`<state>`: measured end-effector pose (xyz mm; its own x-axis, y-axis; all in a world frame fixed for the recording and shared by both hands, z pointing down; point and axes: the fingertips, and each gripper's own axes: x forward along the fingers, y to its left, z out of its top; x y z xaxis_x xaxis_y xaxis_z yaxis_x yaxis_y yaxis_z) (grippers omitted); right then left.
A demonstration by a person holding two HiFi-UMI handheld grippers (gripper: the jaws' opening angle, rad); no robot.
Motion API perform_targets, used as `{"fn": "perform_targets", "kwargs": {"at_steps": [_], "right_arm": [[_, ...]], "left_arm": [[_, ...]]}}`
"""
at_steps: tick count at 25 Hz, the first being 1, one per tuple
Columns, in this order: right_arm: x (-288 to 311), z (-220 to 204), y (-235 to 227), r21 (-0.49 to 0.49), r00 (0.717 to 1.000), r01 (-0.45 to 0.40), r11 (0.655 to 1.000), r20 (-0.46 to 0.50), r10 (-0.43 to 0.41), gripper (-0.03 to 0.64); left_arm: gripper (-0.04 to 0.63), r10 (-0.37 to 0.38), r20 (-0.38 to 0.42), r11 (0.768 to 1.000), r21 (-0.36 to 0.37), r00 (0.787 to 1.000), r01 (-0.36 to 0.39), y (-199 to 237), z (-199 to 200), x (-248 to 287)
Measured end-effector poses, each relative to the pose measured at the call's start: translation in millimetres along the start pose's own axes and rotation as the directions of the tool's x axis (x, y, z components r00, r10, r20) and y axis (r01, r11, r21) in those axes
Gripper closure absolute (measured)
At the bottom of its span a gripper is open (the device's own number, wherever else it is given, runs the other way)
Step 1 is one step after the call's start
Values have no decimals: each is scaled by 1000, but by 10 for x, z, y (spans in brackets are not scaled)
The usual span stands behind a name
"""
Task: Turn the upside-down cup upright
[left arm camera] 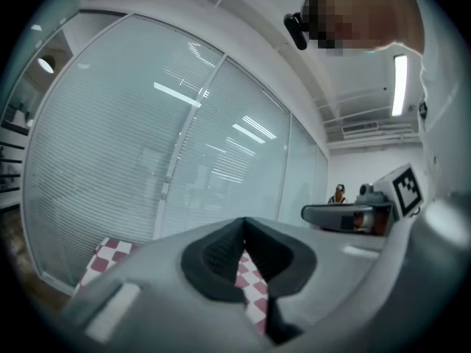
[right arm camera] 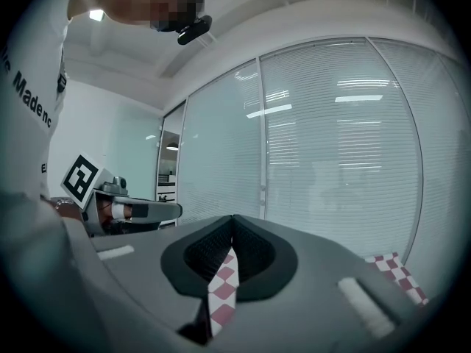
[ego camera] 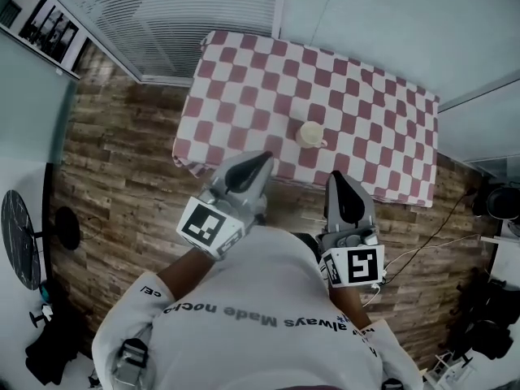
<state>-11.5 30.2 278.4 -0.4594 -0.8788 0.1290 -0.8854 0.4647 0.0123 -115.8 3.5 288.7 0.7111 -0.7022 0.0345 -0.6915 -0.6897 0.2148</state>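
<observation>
A brown wood-plank floor [ego camera: 122,193] spreads under a rectangular table covered with a red-and-white checked cloth [ego camera: 268,88], which stands against a glass wall with closed white blinds [ego camera: 203,23]. Below it in the head view is the person's white shirt with grey lettering [ego camera: 260,315], both arms reaching toward the table's near edge. The grey left gripper [ego camera: 262,158] with its marker cube has its tip over that near edge; its own view shows the jaws pressed together with nothing between them, only checked cloth showing through the gap behind the tips. The grey right gripper [ego camera: 335,175] hangs beside it, just short of the edge, its jaws likewise closed and empty. The small cream-coloured cup with a handle [ego camera: 309,134] stands on the cloth near the near edge, beyond and between the two grippers, apart from both; from above I cannot tell which way up it is.
</observation>
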Motion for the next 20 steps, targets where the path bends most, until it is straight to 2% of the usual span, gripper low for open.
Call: {"fn": "perform_targets", "kwargs": {"at_steps": [8, 14, 20], "right_arm": [[372, -87, -102, 17, 1000, -4, 1000, -8, 4, 615], [523, -97, -273, 22, 1000, -12, 1000, -10, 12, 615], [532, -81, -576, 5, 1000, -14, 1000, -13, 14, 615]], "left_arm": [[591, -18, -6, 1000, -10, 1000, 18, 307, -55, 256], [591, -24, -25, 1000, -17, 999, 24, 362, -115, 470], [591, -22, -19, 1000, 6, 1000, 22, 298, -42, 765]]}}
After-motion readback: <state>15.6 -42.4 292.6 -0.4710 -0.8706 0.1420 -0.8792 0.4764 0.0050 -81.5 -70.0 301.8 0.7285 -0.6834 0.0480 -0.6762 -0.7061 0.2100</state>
